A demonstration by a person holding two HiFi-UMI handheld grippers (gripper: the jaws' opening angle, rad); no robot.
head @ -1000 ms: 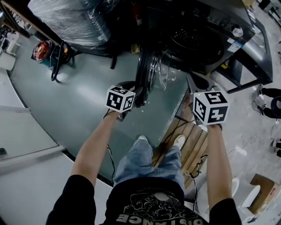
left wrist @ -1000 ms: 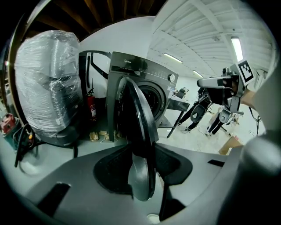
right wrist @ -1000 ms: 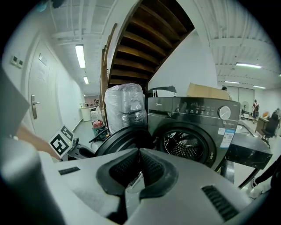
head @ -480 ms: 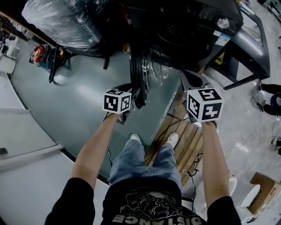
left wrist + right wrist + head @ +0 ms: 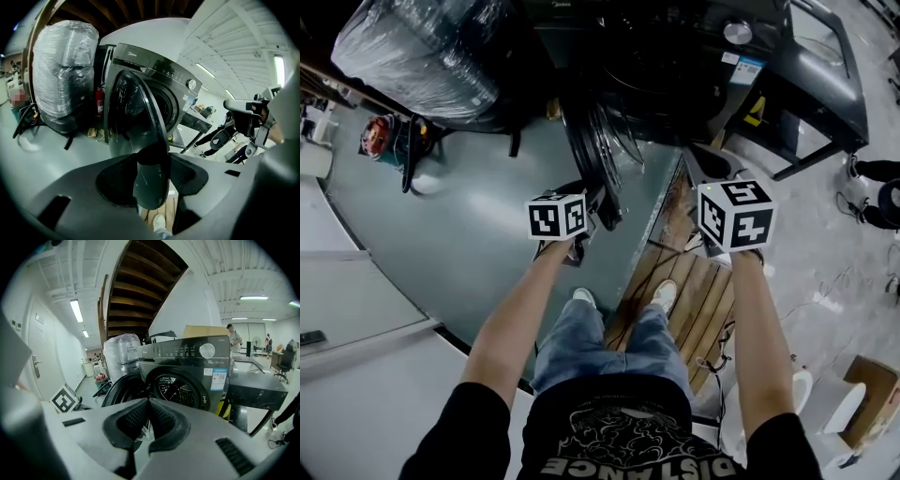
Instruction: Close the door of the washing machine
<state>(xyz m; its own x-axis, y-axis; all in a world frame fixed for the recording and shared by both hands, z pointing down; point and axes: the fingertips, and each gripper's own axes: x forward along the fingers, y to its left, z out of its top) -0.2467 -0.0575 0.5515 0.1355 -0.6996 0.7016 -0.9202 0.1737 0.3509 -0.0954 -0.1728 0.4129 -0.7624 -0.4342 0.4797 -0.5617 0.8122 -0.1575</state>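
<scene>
The dark grey washing machine (image 5: 675,56) stands ahead with its drum open. Its round door (image 5: 591,159) sticks out towards me, seen edge-on. My left gripper (image 5: 600,202) is at the door's free edge. In the left gripper view the door (image 5: 136,122) has its rim filling the gap between the pads of the left gripper (image 5: 152,180). Those jaws are opening, and the rim still touches both pads. My right gripper (image 5: 712,169) hangs to the right of the door, in front of the machine. In the right gripper view the right gripper (image 5: 149,404) has its pads together with nothing between them.
A large plastic-wrapped bundle (image 5: 422,56) stands left of the machine, with a red fire extinguisher (image 5: 99,101) beside it. A wooden pallet (image 5: 694,291) lies under my feet. A dark table (image 5: 806,94) stands to the right of the machine. A person (image 5: 233,338) stands far back.
Both grippers have moved forward towards the machine, and the door's edge has gone along with the left one. The left gripper has rolled a little.
</scene>
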